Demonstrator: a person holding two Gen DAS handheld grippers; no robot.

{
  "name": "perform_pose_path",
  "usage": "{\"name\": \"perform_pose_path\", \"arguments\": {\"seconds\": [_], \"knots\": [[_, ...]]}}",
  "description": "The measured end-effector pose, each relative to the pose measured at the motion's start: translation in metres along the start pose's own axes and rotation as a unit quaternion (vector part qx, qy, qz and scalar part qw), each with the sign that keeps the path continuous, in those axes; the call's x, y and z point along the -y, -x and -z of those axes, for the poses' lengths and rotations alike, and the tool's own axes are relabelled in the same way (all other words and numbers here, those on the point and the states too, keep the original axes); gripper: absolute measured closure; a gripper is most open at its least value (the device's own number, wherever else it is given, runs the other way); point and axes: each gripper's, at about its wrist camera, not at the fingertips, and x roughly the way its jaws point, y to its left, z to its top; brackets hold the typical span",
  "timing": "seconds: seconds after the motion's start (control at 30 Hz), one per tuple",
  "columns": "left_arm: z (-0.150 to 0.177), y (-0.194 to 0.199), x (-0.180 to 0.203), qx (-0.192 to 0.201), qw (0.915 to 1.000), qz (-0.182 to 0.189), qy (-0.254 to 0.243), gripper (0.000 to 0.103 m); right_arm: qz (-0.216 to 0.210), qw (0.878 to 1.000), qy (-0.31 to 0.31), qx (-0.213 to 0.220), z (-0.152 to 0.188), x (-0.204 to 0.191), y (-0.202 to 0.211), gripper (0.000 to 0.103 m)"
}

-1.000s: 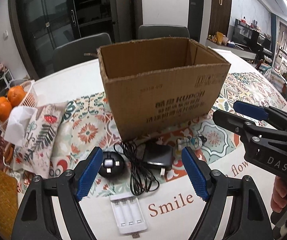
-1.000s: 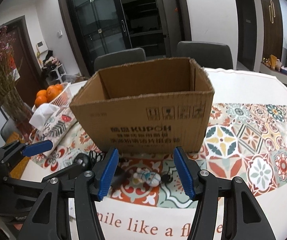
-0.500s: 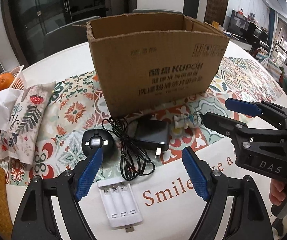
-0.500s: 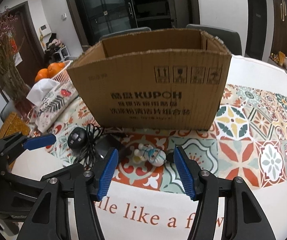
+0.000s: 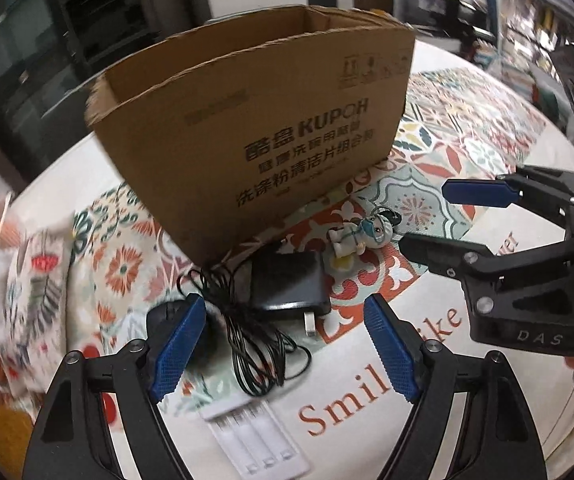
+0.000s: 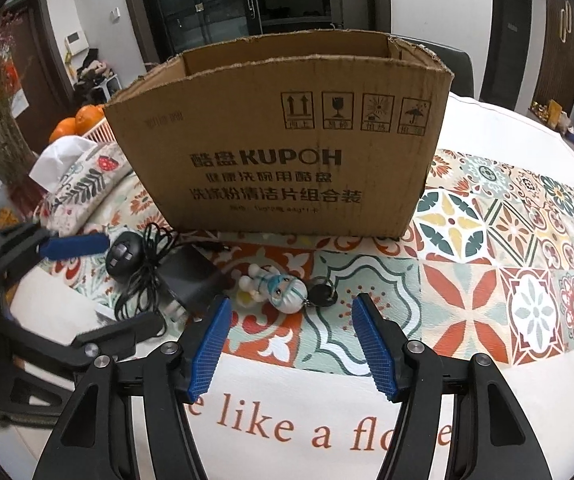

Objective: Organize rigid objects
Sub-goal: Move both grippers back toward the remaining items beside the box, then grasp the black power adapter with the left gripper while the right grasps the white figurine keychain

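Right wrist view: right hand-held gripper (image 6: 291,340) hangs empty, jaws opening, just short of the figurine keychain (image 6: 275,288) lying before the cardboard box (image 6: 287,160). Left hand-held gripper (image 5: 283,344) gapes empty above the charger (image 5: 287,284). Its tangled cable (image 5: 247,340) could snag and drag neighbours.

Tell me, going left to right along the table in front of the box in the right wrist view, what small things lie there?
Round black gadget → tangled black cable → black power adapter → little figurine → its dark key ring.
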Motion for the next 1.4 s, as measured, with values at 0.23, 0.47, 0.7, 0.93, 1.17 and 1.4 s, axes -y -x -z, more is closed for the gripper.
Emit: {"name": "perform_pose_path", "arguments": {"seconds": [0.23,0.47,0.7,0.93,1.17,1.4], "knots": [[-0.010,-0.023,0.004,-0.035,0.9993,0.006,-0.014,0.026,-0.008,0.998,0.041,-0.045,-0.001,0.002,-0.022,0.040],[-0.017,-0.038,0.014,-0.058,0.9976,0.000,-0.038,0.026,-0.035,0.991,0.105,-0.071,-0.006,0.009,-0.039,0.040],[-0.025,-0.054,0.010,-0.088,0.9956,0.015,-0.028,0.029,-0.062,0.983,0.158,-0.074,-0.017,0.010,-0.053,0.040],[-0.026,-0.071,0.005,-0.110,0.9934,0.029,-0.016,0.032,-0.074,0.979,0.174,-0.073,-0.021,0.009,-0.066,0.047],[-0.029,-0.084,-0.010,-0.108,0.9926,0.053,0.014,0.037,-0.078,0.980,0.166,-0.074,-0.022,0.003,-0.072,0.057],[-0.024,-0.081,-0.021,-0.079,0.9946,0.046,0.049,0.049,-0.073,0.984,0.148,-0.067,-0.025,-0.002,-0.075,0.072]]}}
